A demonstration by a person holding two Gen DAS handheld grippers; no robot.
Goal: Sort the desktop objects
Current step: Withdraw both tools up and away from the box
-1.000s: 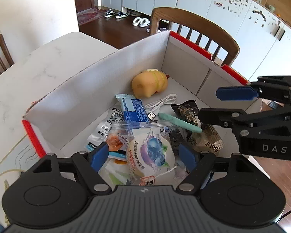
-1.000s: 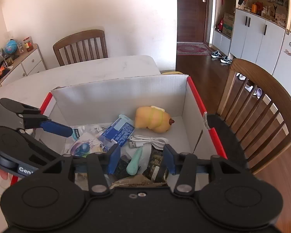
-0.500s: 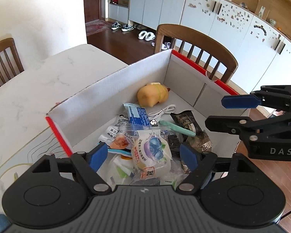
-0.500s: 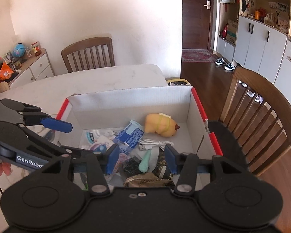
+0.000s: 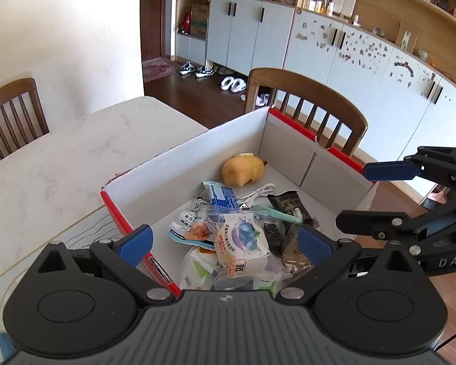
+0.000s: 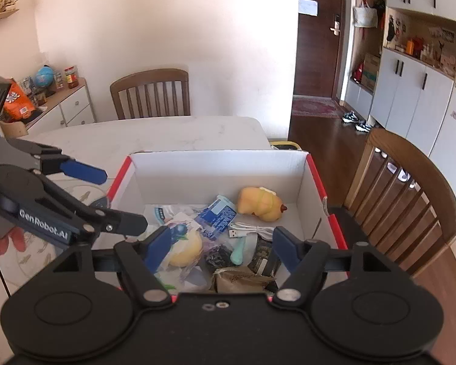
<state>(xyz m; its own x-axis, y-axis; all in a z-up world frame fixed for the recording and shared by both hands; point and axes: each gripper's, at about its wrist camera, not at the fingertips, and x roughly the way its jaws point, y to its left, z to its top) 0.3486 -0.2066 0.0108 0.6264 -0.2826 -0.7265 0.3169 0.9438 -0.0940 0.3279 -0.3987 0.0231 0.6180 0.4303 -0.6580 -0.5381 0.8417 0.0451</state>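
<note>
Both tools are backing up and away from the cardboard box (image 5: 179, 164), which is looking smaller and lower than a second ago. The left gripper (image 5: 225, 243) and right gripper (image 6: 219, 246) are opening wider, their jaws holding nothing. The snack packets (image 5: 243, 243), white cable (image 6: 252, 229) and yellow toy (image 5: 243, 170) are lying inside the box, below and ahead of both grippers, so the sorting is probably finishing.
</note>
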